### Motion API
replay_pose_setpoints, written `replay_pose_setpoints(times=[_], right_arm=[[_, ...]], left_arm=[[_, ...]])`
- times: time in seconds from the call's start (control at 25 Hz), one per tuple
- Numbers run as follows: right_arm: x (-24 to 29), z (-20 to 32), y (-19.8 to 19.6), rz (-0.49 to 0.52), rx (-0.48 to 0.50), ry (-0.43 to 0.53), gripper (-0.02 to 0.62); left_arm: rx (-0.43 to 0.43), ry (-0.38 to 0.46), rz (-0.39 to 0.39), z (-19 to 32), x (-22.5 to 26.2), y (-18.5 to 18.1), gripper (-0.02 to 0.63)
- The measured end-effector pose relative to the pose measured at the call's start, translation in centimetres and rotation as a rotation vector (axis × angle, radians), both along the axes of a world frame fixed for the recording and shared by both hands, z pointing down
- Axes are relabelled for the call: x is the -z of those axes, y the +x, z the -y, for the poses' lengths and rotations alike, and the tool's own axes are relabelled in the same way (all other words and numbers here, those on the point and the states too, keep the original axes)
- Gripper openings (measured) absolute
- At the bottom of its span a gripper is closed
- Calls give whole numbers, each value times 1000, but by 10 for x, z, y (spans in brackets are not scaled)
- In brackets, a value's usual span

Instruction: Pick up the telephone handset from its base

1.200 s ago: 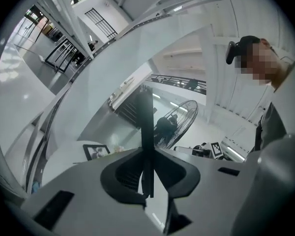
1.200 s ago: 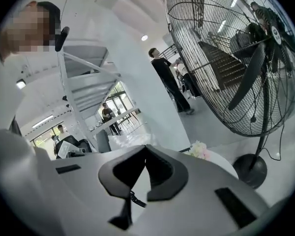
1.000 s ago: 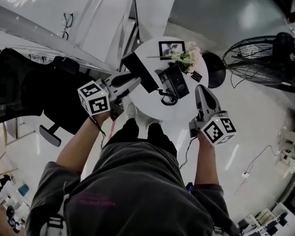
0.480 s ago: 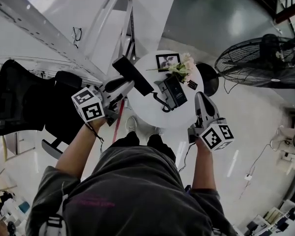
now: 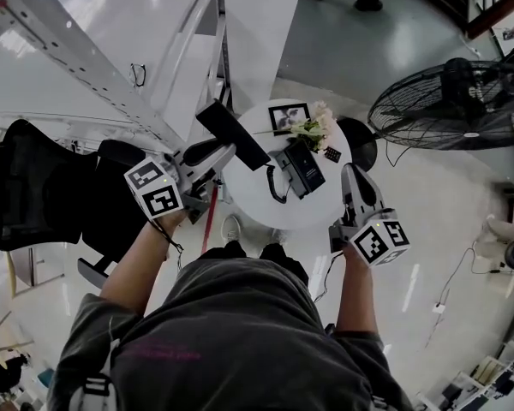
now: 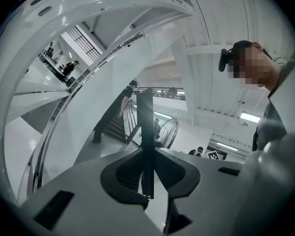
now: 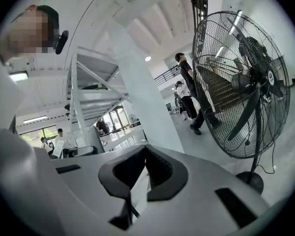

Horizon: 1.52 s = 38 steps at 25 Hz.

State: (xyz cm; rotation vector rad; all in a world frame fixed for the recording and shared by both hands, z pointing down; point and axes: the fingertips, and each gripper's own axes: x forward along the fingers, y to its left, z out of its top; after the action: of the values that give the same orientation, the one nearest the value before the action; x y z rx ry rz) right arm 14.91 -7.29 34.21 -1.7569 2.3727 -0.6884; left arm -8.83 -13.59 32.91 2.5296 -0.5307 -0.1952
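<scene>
The black telephone handset (image 5: pixel 233 135) hangs in the air over the left edge of the round white table (image 5: pixel 255 210), clear of its base. My left gripper (image 5: pixel 229 150) is shut on it; in the left gripper view the handset (image 6: pixel 146 141) is a thin dark bar upright between the jaws. The black phone base (image 5: pixel 300 168) lies on the table, and its cord (image 5: pixel 272 187) loops off the base's near left side. My right gripper (image 5: pixel 351 172) hovers by the table's right edge, jaws together, nothing in them.
A framed photo (image 5: pixel 289 116), a bunch of flowers (image 5: pixel 313 128) and a small black keypad (image 5: pixel 332 154) share the table. A big floor fan (image 5: pixel 450 101) stands to the right, a black office chair (image 5: pixel 34 187) to the left. A white staircase beam (image 5: pixel 86 67) runs overhead.
Both grippers have risen. The handset has moved up and left, farther from its base, still in the left gripper. The right gripper stays shut and empty.
</scene>
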Motion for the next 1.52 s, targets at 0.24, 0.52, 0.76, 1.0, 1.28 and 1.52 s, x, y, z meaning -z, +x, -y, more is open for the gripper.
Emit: replay_pose_setpoints(times=[0.24, 0.52, 0.76, 1.0, 1.28, 1.52], right_arm=[[12, 0, -1, -6, 0, 20, 17], [15, 3, -1, -14, 19, 32, 17], [13, 3, -1, -12, 27, 27, 15], [9, 1, 3, -9, 33, 19, 15], [5, 0, 6, -5, 34, 7, 17], [3, 0, 5, -3, 38, 3, 15]], left_arm=[[5, 13, -12, 1, 10, -2, 78], [16, 23, -20, 1, 14, -1, 78], [16, 17, -19, -2, 13, 2, 78], [10, 5, -16, -4, 8, 8, 78], [10, -11, -18, -5, 4, 13, 78], [10, -17, -21, -5, 3, 13, 78]])
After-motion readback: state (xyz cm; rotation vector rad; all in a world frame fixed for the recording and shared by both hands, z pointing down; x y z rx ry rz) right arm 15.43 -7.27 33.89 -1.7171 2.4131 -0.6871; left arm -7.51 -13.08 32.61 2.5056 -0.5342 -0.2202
